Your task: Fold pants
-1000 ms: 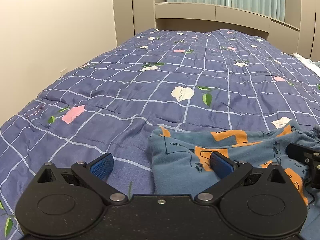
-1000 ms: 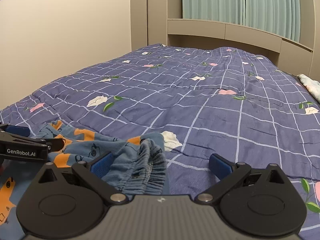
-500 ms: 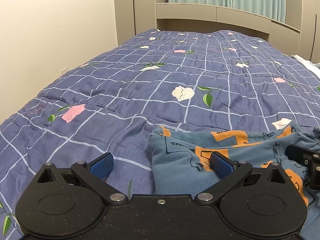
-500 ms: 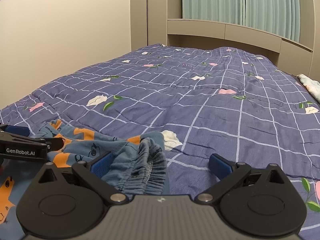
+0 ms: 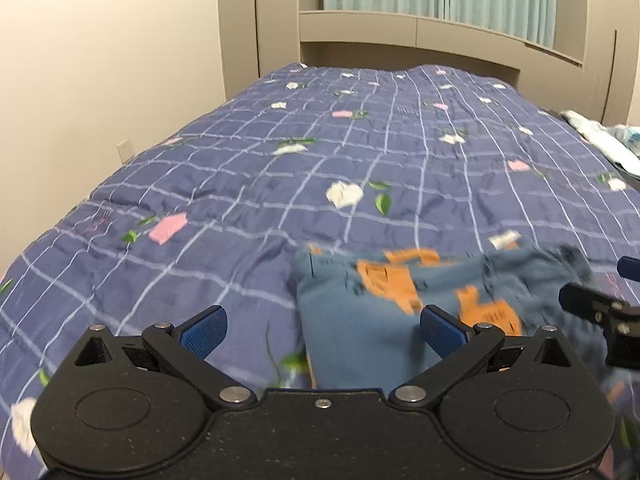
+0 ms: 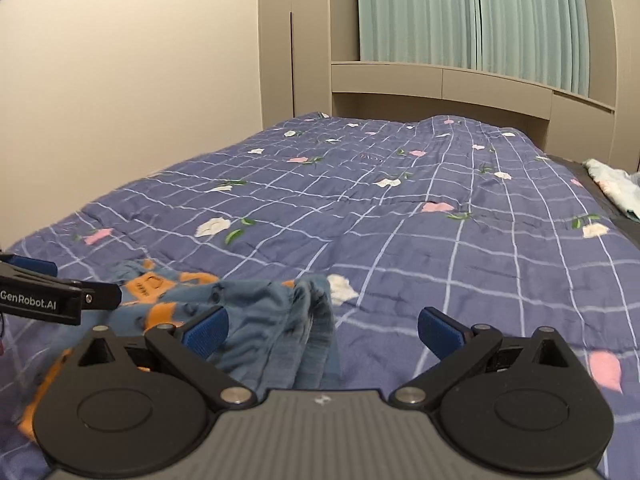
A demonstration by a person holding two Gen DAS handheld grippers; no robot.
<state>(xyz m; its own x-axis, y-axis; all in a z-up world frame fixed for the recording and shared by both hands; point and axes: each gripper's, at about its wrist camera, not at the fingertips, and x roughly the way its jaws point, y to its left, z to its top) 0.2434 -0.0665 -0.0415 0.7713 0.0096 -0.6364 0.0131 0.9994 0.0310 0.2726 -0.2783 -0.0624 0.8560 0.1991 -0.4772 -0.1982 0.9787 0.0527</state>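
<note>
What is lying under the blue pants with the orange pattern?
The pants lie on the purple checked quilt. Whatever is between their layers is covered.

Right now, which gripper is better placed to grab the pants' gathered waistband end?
Right. The right gripper is open with the bunched waistband between its fingers; the left gripper, also open, straddles the pants at the flat opposite edge.

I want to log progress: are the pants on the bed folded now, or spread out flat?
Folded, roughly. The pants lie as a compact bundle with a straight left edge on the quilt, waistband bunched at the right.
</note>
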